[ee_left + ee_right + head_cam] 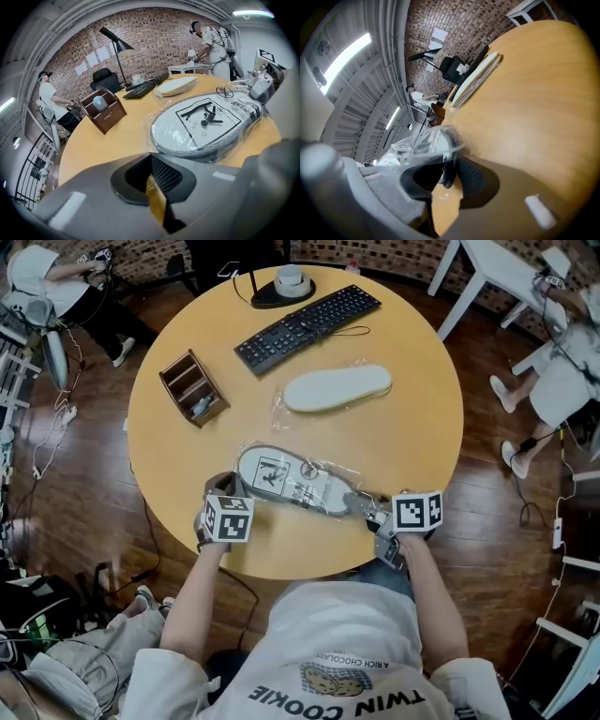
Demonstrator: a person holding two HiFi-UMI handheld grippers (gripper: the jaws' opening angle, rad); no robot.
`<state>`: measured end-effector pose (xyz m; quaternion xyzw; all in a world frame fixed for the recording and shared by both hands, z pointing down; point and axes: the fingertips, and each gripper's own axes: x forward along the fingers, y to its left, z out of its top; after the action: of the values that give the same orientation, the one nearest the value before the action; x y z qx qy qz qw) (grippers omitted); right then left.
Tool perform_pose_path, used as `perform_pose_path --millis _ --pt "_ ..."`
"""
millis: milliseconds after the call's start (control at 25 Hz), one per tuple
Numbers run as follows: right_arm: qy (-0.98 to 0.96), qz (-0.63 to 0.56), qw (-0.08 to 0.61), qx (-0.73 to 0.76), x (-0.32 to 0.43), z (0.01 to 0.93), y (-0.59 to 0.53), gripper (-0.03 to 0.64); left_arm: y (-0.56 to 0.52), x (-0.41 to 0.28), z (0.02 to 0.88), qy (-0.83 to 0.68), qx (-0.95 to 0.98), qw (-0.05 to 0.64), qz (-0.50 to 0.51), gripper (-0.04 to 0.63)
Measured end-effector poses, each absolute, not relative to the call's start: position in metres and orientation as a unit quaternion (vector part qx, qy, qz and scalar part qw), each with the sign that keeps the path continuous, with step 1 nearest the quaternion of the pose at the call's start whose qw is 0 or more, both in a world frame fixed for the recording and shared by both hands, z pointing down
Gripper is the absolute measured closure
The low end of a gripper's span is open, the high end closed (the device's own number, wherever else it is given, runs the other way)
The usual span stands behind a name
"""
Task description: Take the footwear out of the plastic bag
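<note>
One bagged slipper, one far slipper, one keyboard

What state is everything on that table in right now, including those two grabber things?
Near slipper: inside plastic bag.
Far slipper: lying flat, untouched.
Left gripper: jaws together at the bag's edge.
Right gripper: closed on near slipper's end, through the bag.
Keyboard: lying flat, unused.
Wooden organiser: upright.

grey slipper, clear plastic bag, tan table, black keyboard
</note>
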<state>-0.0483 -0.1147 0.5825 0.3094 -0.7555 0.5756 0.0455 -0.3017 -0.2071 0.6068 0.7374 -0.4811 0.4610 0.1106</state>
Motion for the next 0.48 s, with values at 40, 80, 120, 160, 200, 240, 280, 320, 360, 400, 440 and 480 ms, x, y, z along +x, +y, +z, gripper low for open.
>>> perform_pose_path --millis 40,80,120,160,200,240,280,320,360,400,440,480 --pt "-0.758 0.571 0.044 0.312 -0.048 0.581 -0.116 0.52 -0.208 -0.302 0.607 -0.482 0.736 0.11 0.462 0.589" --pt "-0.759 0.569 0.041 0.315 -0.048 0.58 -0.117 0.524 -0.208 -0.303 0.606 -0.484 0.735 0.111 0.462 0.589" --pt "-0.759 0.567 0.038 0.317 -0.048 0.579 -0.118 0.526 -0.208 -0.303 0.606 -0.486 0.734 0.114 0.461 0.589" --pt "-0.759 0.566 0.035 0.32 -0.047 0.578 -0.119 0.526 -0.209 -0.303 0.606 -0.487 0.733 0.116 0.461 0.589" --pt "-0.758 0.566 0.033 0.322 -0.045 0.579 -0.119 0.528 -0.208 -0.303 0.606 -0.487 0.732 0.118 0.461 0.589" --pt "-0.757 0.566 0.032 0.325 -0.042 0.579 -0.119 0.528 -0.208 -0.303 0.607 -0.487 0.732 0.119 0.462 0.589" --pt "-0.756 0.566 0.031 0.327 -0.038 0.58 -0.12 0.528 -0.208 -0.302 0.607 -0.486 0.732 0.119 0.463 0.589" --pt "-0.756 0.565 0.031 0.33 -0.034 0.58 -0.12 0.528 -0.208 -0.301 0.608 -0.486 0.731 0.119 0.464 0.589" --pt "-0.756 0.563 0.031 0.332 -0.031 0.58 -0.121 0.528 -0.208 -0.302 0.608 -0.486 0.73 0.118 0.465 0.589" --pt "-0.757 0.56 0.032 0.334 -0.028 0.58 -0.121 0.528 -0.208 -0.302 0.609 -0.488 0.729 0.118 0.466 0.589" --pt "-0.758 0.558 0.034 0.336 -0.025 0.58 -0.121 0.528 -0.208 -0.302 0.609 -0.489 0.727 0.118 0.467 0.589" --pt "-0.759 0.554 0.037 0.338 -0.023 0.58 -0.121 0.528 -0.208 -0.303 0.609 -0.491 0.725 0.118 0.468 0.589"
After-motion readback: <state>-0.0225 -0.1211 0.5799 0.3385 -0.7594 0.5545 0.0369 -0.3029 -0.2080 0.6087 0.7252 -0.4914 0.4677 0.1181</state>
